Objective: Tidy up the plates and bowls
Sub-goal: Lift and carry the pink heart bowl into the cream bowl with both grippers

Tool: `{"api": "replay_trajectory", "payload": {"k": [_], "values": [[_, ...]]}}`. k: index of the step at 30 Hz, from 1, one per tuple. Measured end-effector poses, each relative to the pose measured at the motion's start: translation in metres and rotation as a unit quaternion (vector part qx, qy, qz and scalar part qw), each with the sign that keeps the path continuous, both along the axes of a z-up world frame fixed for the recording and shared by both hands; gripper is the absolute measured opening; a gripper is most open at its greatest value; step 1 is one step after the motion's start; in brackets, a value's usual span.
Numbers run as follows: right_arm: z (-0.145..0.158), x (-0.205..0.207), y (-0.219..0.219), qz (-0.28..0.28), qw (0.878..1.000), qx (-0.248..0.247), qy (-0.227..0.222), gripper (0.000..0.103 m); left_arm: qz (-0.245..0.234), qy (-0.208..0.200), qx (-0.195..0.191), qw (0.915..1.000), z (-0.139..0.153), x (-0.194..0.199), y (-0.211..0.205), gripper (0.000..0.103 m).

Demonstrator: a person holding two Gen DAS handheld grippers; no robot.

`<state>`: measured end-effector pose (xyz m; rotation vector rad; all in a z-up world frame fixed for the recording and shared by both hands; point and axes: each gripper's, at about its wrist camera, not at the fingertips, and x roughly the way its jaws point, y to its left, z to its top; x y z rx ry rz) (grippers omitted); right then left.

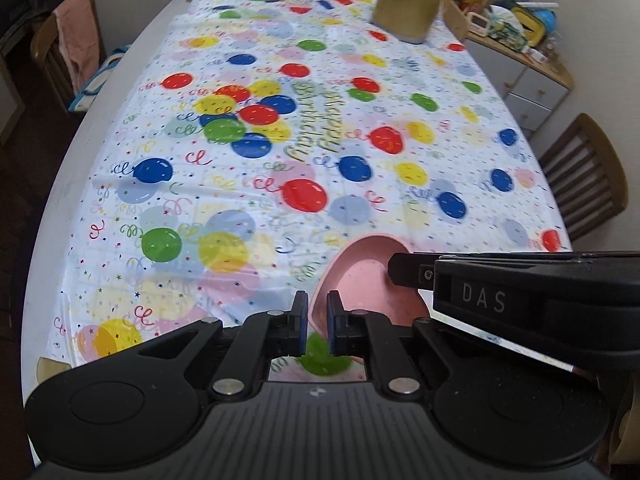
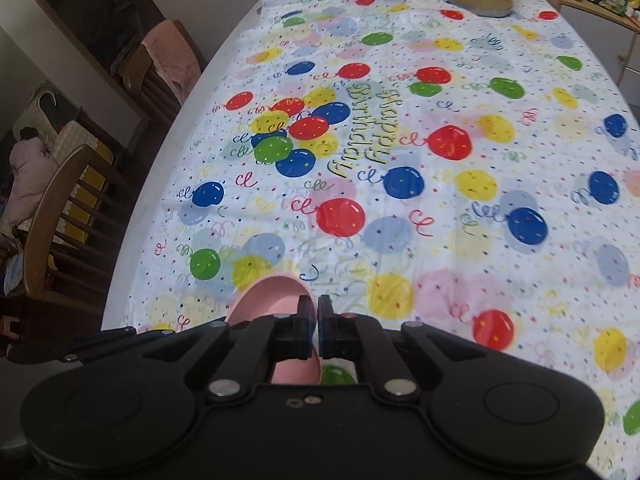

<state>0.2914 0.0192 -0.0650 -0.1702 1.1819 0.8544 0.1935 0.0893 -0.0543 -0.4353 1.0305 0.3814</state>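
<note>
Both claws clamp opposite rims of the pink bowl: left claw [image 1: 318, 312], right claw [image 2: 319, 316]. The bowl [image 1: 362, 280] hangs above the counter [image 1: 280, 152]. If the hands drift apart or twist unevenly, a thin rim could slip and the bowl could drop.

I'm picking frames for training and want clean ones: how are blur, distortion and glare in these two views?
Left wrist: strong fisheye bend along the table edge, tablecloth print slightly soft, pink bowl sharp enough. Right wrist: same curved edges, mild motion softness, pale sheen on the plastic cloth, no harsh glare.
</note>
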Motion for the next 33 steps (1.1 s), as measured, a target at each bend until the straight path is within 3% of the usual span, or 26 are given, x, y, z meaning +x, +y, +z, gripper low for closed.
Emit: {"api": "replay_trajectory", "payload": {"k": [13, 33], "values": [[0.045, -0.033, -0.104, -0.065, 0.998, 0.015, -0.021, 0.001, -0.096, -0.012, 0.013, 0.9952, 0.036, -0.018, -0.094, 0.009], [0.047, -0.069, -0.236, -0.169, 0.985, 0.011, -0.021, 0.002, -0.223, 0.005, 0.011, 0.9748, 0.028, -0.027, -0.215, 0.009]]}}
